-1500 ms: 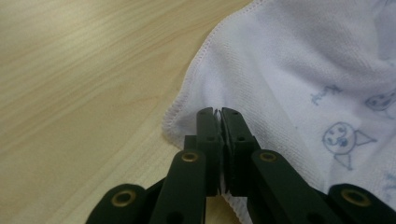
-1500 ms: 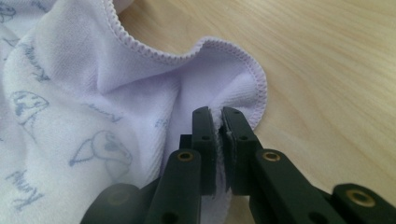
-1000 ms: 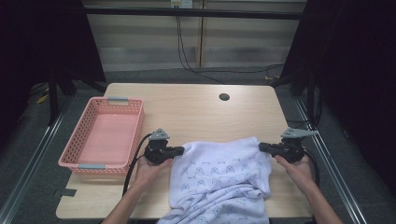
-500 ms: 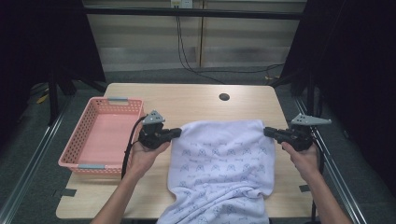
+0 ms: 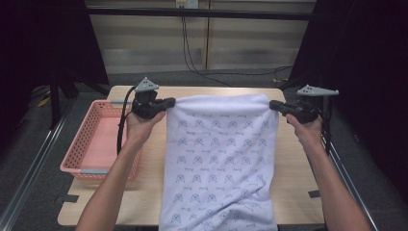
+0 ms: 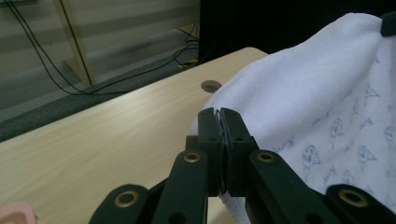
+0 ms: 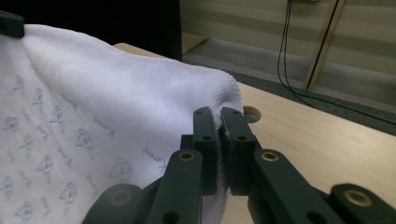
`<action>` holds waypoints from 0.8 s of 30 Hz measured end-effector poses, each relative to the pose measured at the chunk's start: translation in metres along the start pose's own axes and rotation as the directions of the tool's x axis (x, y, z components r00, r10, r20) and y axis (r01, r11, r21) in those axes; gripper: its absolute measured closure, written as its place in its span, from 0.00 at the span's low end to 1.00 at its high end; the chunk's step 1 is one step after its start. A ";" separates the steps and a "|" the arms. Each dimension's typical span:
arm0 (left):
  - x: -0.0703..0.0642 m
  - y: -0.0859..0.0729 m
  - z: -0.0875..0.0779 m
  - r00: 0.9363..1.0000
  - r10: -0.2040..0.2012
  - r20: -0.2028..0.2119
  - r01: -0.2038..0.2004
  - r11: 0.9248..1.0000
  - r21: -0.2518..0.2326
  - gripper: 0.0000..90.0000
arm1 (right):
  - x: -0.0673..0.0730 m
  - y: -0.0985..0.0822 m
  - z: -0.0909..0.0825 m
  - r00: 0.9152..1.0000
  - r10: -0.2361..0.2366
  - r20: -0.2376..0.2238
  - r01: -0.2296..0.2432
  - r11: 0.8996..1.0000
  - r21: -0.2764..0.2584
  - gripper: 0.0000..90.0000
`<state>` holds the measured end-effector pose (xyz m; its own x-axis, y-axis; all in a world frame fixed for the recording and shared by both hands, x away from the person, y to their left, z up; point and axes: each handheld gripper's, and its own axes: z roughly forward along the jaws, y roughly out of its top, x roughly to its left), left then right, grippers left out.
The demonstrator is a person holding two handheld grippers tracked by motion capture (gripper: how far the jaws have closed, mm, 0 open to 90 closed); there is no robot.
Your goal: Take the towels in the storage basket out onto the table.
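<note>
Two top corners of the white printed towel [image 5: 221, 159] are pinched in my fingers, left fingers [image 5: 169, 102] clamped on one corner, right fingers [image 5: 275, 105] clamped on the other. It hangs stretched between them above the middle of the worktop [image 5: 149, 183], its lower end draping past the near edge. To do this well, I judge both hands should stay level and the top hem taut. The pink basket [image 5: 79, 154] sits at the left edge.

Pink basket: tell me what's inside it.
The pink basket looks empty: bare pink floor shows. The left forearm covers its near right corner, so that part can't be checked.
</note>
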<state>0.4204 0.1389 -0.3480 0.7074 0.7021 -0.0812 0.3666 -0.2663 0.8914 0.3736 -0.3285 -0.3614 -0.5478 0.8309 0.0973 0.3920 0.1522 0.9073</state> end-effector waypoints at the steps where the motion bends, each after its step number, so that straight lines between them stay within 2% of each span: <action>1: 0.004 0.004 0.004 1.000 -0.004 -0.010 0.004 1.000 0.001 0.98 | -0.006 0.008 0.011 1.000 0.006 0.015 -0.006 1.000 -0.003 0.95; 2: 0.008 0.007 0.009 1.000 -0.014 -0.020 0.013 1.000 -0.002 0.98 | -0.006 0.008 0.011 1.000 0.006 0.015 -0.006 1.000 -0.003 0.95; 4: 0.016 0.010 0.019 0.999 -0.018 -0.038 0.018 1.000 -0.006 0.97 | -0.014 0.016 0.024 0.999 0.023 0.032 -0.023 1.000 -0.008 0.95; 5: 0.019 0.009 0.026 0.998 -0.036 -0.058 0.036 0.999 0.006 0.93 | -0.016 0.018 0.029 0.999 0.023 0.048 -0.022 1.000 -0.005 0.94; 6: 0.023 0.006 0.033 0.995 -0.058 -0.078 0.061 0.997 0.038 0.82 | -0.019 0.019 0.035 0.997 0.027 0.069 -0.027 1.000 0.005 0.89; 7: 0.023 0.003 0.038 0.996 -0.051 -0.067 0.055 0.997 0.055 0.71 | -0.020 0.017 0.043 0.991 0.026 0.133 -0.031 0.999 0.034 0.72; 8: 0.023 0.000 0.040 0.997 -0.052 -0.065 0.056 0.996 0.063 0.68 | -0.021 0.014 0.048 0.985 0.035 0.172 -0.043 0.998 0.048 0.61; 9: 0.021 -0.002 0.042 0.996 -0.059 -0.070 0.064 0.996 0.068 0.64 | -0.024 0.011 0.051 0.985 0.048 0.163 -0.060 0.996 0.067 0.60; 10: 0.020 -0.004 0.042 0.997 -0.057 -0.057 0.061 0.996 0.068 0.61 | -0.025 0.006 0.050 0.983 0.044 0.176 -0.058 0.996 0.072 0.59; 11: 0.017 -0.006 0.042 0.998 -0.049 -0.032 0.051 0.996 0.073 0.62 | -0.025 0.003 0.050 0.983 0.042 0.179 -0.056 0.996 0.074 0.59; 12: 0.013 -0.009 0.041 0.999 -0.040 -0.026 0.042 0.996 0.073 0.62 | -0.026 -0.002 0.049 0.986 0.042 0.163 -0.057 0.994 0.090 0.59; 14: 0.006 -0.013 0.037 0.998 -0.060 0.026 0.058 0.997 0.057 0.61 | -0.024 -0.013 0.043 0.990 0.038 0.134 -0.052 0.993 0.105 0.59; 15: -0.005 -0.017 0.033 0.998 -0.043 0.047 0.040 0.997 0.063 0.61 | -0.018 -0.023 0.036 0.994 0.028 0.102 -0.040 0.992 0.118 0.59; 16: -0.005 -0.017 0.033 0.998 -0.043 0.047 0.040 0.997 0.063 0.61 | -0.018 -0.023 0.036 0.994 0.028 0.102 -0.040 0.992 0.118 0.59; 17: -0.013 -0.021 0.030 0.996 -0.036 0.085 0.031 0.997 0.065 0.61 | -0.015 -0.027 0.033 0.996 0.024 0.091 -0.035 0.992 0.121 0.59; 18: -0.021 -0.024 0.027 0.996 -0.027 0.090 0.021 0.997 0.071 0.63 | -0.009 -0.034 0.027 0.998 0.024 0.058 -0.032 0.991 0.131 0.59; 19: -0.030 -0.028 0.024 0.993 -0.020 0.113 0.011 0.997 0.082 0.66 | 0.005 -0.045 0.016 1.000 0.005 0.028 -0.010 0.988 0.154 0.59; 20: -0.038 -0.032 0.022 0.991 -0.013 0.133 0.002 0.997 0.082 0.66 | 0.005 -0.045 0.016 1.000 0.005 0.028 -0.010 0.988 0.154 0.59; 21: -0.048 -0.039 0.018 0.988 0.009 0.156 -0.023 0.996 0.086 0.66 | 0.011 -0.050 0.012 1.000 -0.008 0.010 0.006 0.986 0.165 0.59; 22: -0.058 -0.048 0.015 0.982 0.023 0.188 -0.043 0.994 0.103 0.67 | 0.019 -0.057 0.006 1.000 -0.013 -0.020 0.016 0.984 0.176 0.59; 23: -0.066 -0.059 0.012 0.977 0.027 0.211 -0.055 0.990 0.128 0.70 | 0.038 -0.071 -0.006 0.998 -0.022 -0.063 0.034 0.980 0.195 0.58; 24: -0.074 -0.071 0.009 0.976 0.034 0.213 -0.069 0.985 0.160 0.70 | 0.038 -0.071 -0.006 0.998 -0.022 -0.063 0.034 0.980 0.195 0.58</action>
<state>0.3472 0.1002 -0.4092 0.8319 0.5359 -0.1441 0.4091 -0.4166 0.8118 0.3203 -0.3117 -0.4199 -0.6016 0.7922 0.1024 0.5098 0.2821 0.8127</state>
